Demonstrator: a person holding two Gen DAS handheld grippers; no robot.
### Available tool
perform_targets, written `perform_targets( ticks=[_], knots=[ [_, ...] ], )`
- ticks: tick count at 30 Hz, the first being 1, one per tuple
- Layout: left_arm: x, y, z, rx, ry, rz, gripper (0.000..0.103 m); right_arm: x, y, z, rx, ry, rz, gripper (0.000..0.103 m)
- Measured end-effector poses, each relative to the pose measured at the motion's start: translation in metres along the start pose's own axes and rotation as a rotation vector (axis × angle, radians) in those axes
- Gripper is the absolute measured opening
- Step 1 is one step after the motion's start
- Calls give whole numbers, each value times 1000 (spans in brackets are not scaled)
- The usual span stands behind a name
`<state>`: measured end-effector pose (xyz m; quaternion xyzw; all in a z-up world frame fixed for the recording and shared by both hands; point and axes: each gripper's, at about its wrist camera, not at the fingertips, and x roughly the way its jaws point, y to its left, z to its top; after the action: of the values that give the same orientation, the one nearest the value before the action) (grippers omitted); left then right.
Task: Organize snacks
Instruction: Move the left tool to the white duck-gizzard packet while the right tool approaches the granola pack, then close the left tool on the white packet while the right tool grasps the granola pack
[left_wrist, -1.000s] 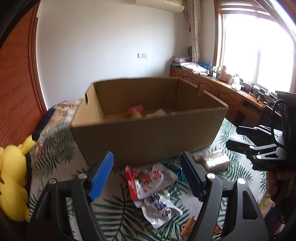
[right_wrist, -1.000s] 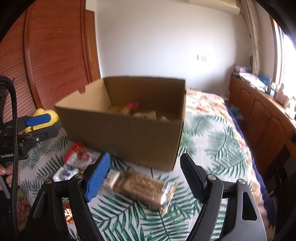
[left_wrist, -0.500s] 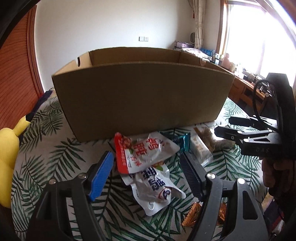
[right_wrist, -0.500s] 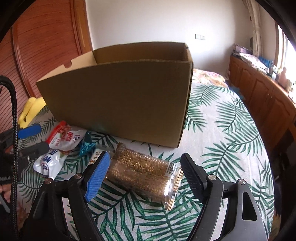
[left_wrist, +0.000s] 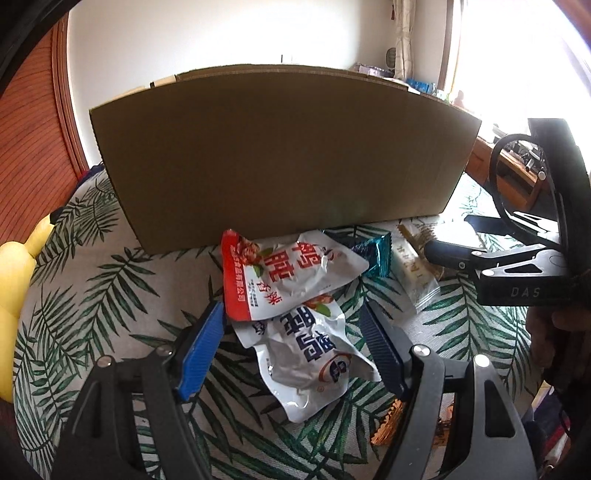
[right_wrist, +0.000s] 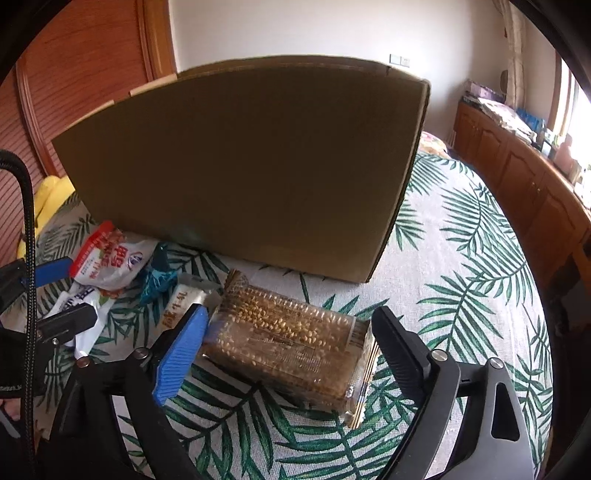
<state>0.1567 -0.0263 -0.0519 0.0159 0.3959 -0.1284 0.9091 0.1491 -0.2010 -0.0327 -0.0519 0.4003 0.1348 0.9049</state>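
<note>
- A big cardboard box (left_wrist: 284, 155) stands on a bedspread (right_wrist: 461, 258) printed with green palm leaves; it is the landmark here.
- Just in front of the box's near wall lies a red-and-white snack pouch (left_wrist: 284, 275), overlapping a second white pouch with blue lettering (left_wrist: 314, 354) nearer the camera.
- The left gripper (left_wrist: 295, 332) hangs over these 2 pouches with its jaws apart, 1 finger on either side, pads not pressing on them.
- A teal wrapper (left_wrist: 373, 254) and a pale bar packet (left_wrist: 413, 273) lie right of the red pouch, also close to the box's front.
- Near the box's right front corner lies a clear pack of grain bars (right_wrist: 291, 343).
- The right gripper (right_wrist: 288, 339) straddles that pack, its jaws opening, pads clear of the wrapper.
- A yellow plush toy (left_wrist: 14, 288) sits left of the box.
</note>
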Motion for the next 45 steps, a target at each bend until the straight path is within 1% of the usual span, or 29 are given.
perform_targets(
  ticks=[4, 8, 12, 16, 18, 21, 32, 40, 45],
  knots=[
    [4, 0, 0, -5, 23, 5, 75, 4, 0, -1, 1, 21, -4, 98],
    [11, 1, 0, -4, 51, 10, 75, 7, 4, -3, -20, 36, -19, 101],
    [13, -2, 0, 8, 59, 24, 75, 10, 7, -3, -25, 46, -27, 103],
    [13, -1, -1, 10, 65, 25, 70, 14, 10, 0, -11, 60, -18, 103],
    [12, -3, -2, 21, 67, 35, 64, 13, 9, -3, -10, 61, -18, 103],
    [8, -2, -5, 26, 70, 35, 63, 14, 7, 0, -12, 62, -21, 103],
    [-15, 2, -26, 23, 71, 33, 61, 15, 7, -2, -14, 63, -21, 103],
    [-30, 11, -28, -8, 38, 49, 61, 15, 10, -4, -19, 66, -28, 103],
    [-41, 10, -29, -19, 12, 44, 61, 14, 13, -5, -21, 71, -30, 103]
  ],
)
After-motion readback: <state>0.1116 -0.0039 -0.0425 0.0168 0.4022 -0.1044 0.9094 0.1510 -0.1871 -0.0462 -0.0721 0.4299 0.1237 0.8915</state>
